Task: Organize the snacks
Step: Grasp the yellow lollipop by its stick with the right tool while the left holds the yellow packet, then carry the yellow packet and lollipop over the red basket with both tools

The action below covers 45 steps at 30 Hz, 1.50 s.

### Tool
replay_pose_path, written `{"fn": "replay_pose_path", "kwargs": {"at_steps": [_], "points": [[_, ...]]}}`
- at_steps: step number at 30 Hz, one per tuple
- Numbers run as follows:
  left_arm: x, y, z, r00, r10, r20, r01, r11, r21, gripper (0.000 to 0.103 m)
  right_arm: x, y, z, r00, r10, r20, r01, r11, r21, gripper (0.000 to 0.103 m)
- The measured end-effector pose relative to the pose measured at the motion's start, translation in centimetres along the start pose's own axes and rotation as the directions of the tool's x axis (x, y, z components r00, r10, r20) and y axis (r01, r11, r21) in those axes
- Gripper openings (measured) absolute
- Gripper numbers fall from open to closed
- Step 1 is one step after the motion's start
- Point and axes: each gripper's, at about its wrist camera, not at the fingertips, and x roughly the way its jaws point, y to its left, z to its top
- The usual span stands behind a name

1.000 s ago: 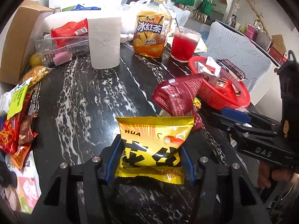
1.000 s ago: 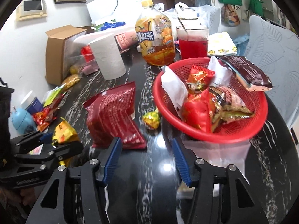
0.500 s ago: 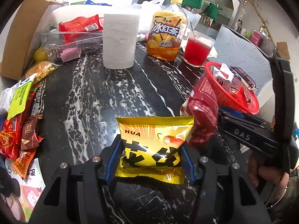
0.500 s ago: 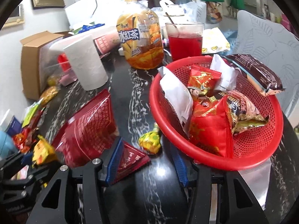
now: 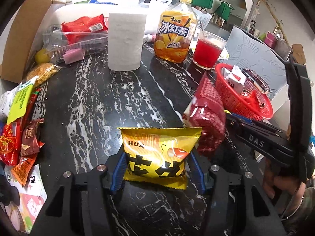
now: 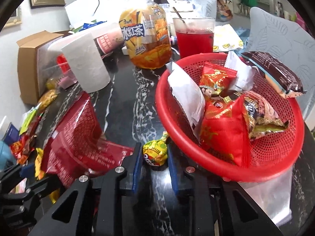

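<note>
Right claw has just closed and is pinched on a small yellow wrapped candy. The red basket sits just right of it, holding red packets, a white pouch and a brown bar hanging over the far rim. A big red bag is slumped just left. Left claw grips a yellow chip packet, with bare black marble table ahead up to the paper towel roll.
</note>
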Motion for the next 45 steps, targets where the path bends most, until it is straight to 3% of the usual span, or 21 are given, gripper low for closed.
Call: {"fn": "replay_pose_path", "kwargs": {"at_steps": [6,11,24,33,45], "points": [[-0.1,-0.9,-1.0,1.000,-0.004,-0.015,0.004,1.000,-0.008,0.051,-2.6,-0.3,-1.4,0.998,0.056,-0.006,-0.056,0.998,0.006,0.024],[1.1,-0.4,-1.5,0.999,0.033,-0.039,-0.034,0.999,-0.039,0.051,-4.3,-0.5,-3.1,0.994,0.105,-0.032,-0.105,0.994,0.002,0.024],[-2.4,-3.6,-2.3,0.999,0.036,0.016,-0.036,0.999,0.004,0.048,-8.0,-1.1,-4.9,0.988,0.154,-0.008,-0.154,0.988,-0.027,0.024],[-4.9,-7.4,-3.7,0.999,-0.008,0.048,0.007,0.999,0.035,0.048,-10.7,-2.6,-6.7,0.982,0.187,-0.016,-0.187,0.982,-0.017,0.024],[-5.8,-13.1,-4.8,0.993,-0.110,0.043,0.104,0.988,0.117,0.048,-15.3,-5.6,-9.7,0.988,0.151,0.012,-0.151,0.988,0.008,0.024]]}}
